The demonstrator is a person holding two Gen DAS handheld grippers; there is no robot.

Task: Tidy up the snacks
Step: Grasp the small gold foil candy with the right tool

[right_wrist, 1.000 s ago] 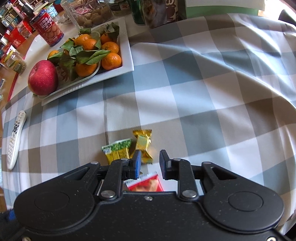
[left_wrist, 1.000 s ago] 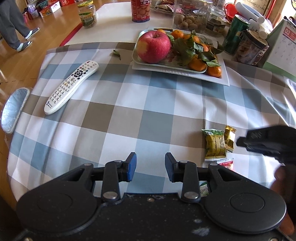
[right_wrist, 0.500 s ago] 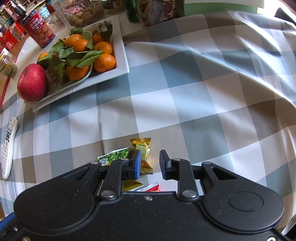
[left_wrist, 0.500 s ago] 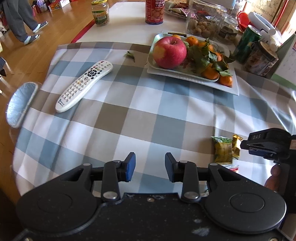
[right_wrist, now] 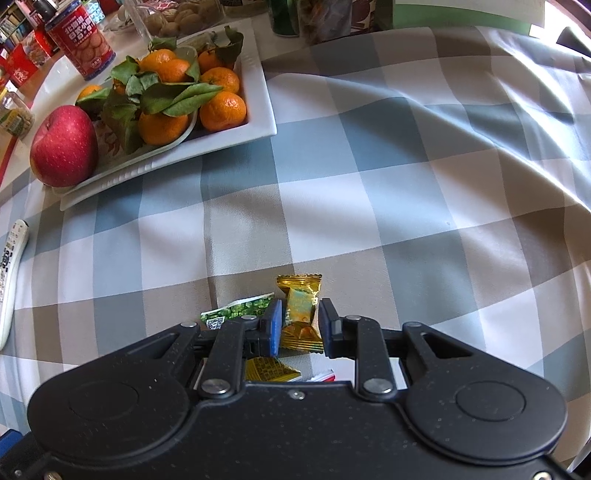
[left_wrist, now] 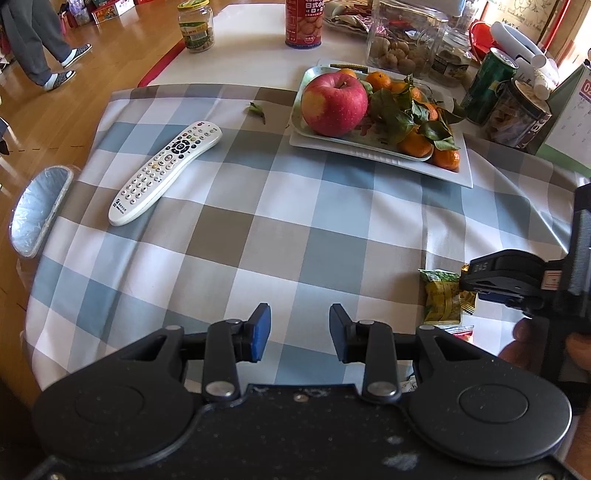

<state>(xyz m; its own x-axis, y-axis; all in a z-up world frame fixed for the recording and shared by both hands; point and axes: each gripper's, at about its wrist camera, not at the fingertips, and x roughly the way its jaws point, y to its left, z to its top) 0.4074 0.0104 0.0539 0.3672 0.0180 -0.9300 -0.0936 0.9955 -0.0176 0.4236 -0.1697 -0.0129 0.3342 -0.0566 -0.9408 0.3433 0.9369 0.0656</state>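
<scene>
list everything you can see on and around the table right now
gold candy: 1, gold wrapper, between the right tool's fingers
green snack packet: 1, green, left of the gold candy
red-edged packet: 1, mostly hidden under the right tool
remote: 1, white, left side of the checked cloth
white tray: 1, far side, holds the fruit
apple: 1, red, on the tray
tangerines: several, orange with green leaves, on the tray
red tin: 1, behind the tray
glass jar: 1, green label, far left
green can: 1, far right
person's legs: grey trousers, on the wood floor
left tool: open, empty, over the cloth
right tool: open, astride the gold candy
</scene>
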